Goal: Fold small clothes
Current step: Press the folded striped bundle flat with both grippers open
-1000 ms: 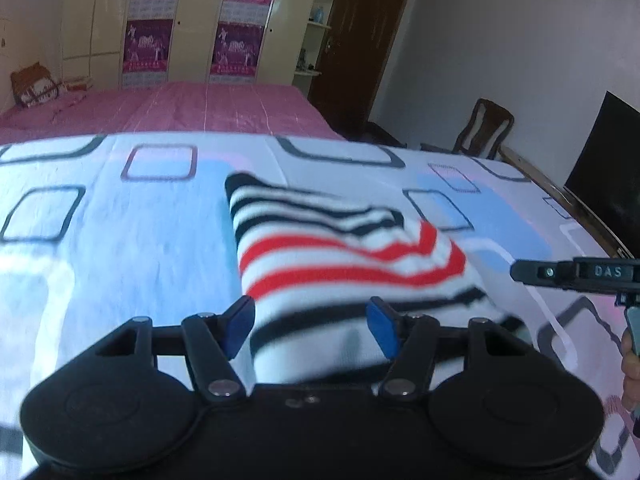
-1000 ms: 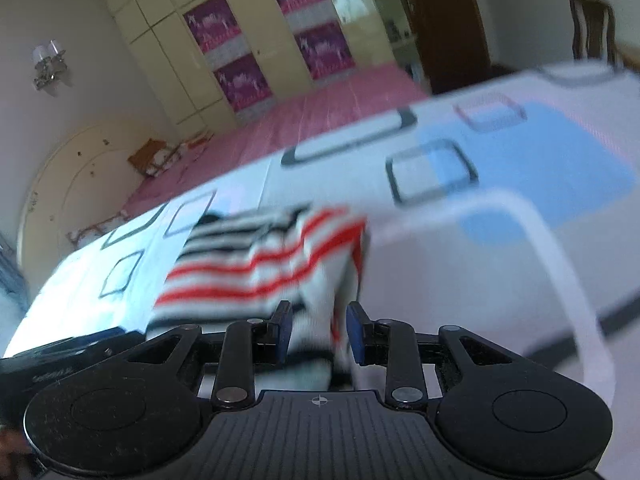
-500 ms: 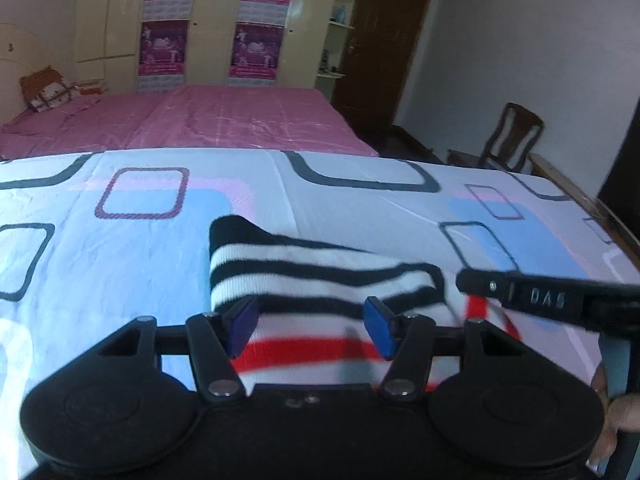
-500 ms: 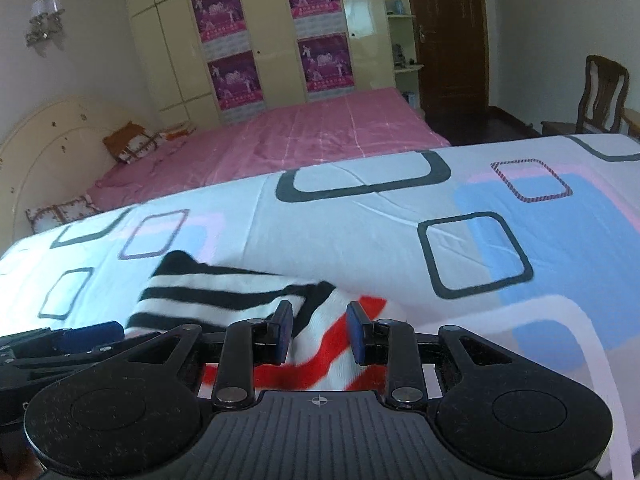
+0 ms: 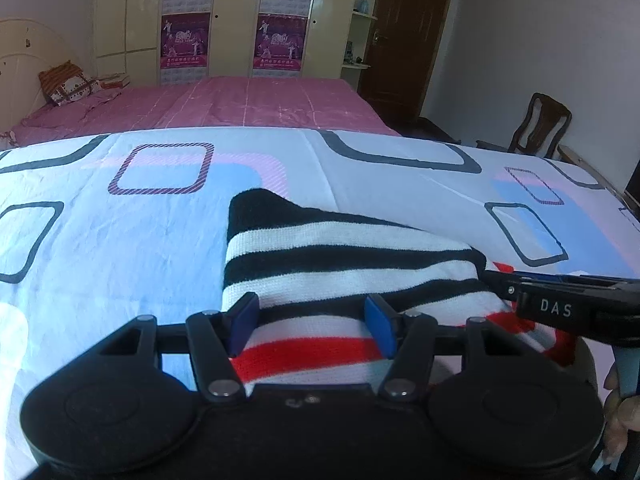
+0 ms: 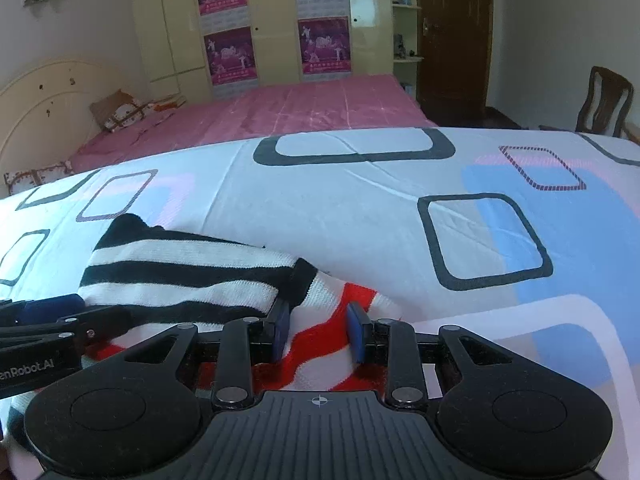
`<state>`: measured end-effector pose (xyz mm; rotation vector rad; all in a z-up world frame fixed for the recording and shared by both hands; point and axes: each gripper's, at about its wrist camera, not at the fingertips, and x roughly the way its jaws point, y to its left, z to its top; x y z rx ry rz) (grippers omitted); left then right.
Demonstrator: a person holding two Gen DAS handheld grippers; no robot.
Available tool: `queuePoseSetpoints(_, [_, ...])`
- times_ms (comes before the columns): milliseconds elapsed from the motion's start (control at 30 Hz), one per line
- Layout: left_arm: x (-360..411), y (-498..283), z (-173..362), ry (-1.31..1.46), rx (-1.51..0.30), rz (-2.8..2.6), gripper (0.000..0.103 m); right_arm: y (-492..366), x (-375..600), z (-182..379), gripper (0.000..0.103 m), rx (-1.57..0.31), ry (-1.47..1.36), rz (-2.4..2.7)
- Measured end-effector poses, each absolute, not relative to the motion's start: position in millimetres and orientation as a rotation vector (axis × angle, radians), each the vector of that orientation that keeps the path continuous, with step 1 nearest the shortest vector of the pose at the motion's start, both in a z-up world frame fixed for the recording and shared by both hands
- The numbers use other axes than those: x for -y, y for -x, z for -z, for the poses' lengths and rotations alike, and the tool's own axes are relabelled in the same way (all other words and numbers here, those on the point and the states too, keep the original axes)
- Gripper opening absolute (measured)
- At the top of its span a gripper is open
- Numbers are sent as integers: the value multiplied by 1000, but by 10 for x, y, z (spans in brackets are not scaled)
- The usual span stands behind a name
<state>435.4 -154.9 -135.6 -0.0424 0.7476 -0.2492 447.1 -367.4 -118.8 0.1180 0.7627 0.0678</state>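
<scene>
Striped knit garment (image 5: 344, 256) lies folded on the patterned bedsheet (image 5: 120, 232). Left gripper (image 5: 312, 322) and right gripper (image 6: 318, 330) hover spread apart, holding nothing; best press the fold flat.

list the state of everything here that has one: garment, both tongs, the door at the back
striped garment: folded over, lying on the patterned bedsheet
left tongs: open, fingers spread over the garment's near edge
right tongs: open, fingers either side of a red-striped ridge of cloth
brown door: shut
wardrobe doors: shut
</scene>
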Motion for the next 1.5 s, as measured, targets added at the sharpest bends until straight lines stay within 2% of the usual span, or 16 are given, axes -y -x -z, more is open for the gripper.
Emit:
queuePoseSetpoints(267, [1595,-4285,1278,-12,-739,240,59,-4336,3714,991,30,-750,-166,-90])
queuePoseSetpoints(600, [1521,-4026,1108,-16,-717,246,58,-3927,3572,762,30,-701,-95,-173])
queuePoseSetpoints(867, [1464,-3718,1097,-53,-717,255,59,-3580,3495,778,30,-709,-43,-214])
queuePoseSetpoints(1067, [1392,-3712,1248,-39,-739,250,62,-3540,3499,1026,30,-758,-31,-210])
queuePoseSetpoints(1500, [1242,-3417,1036,0,-731,258,59,-3071,3619,750,30,-724,-96,-235])
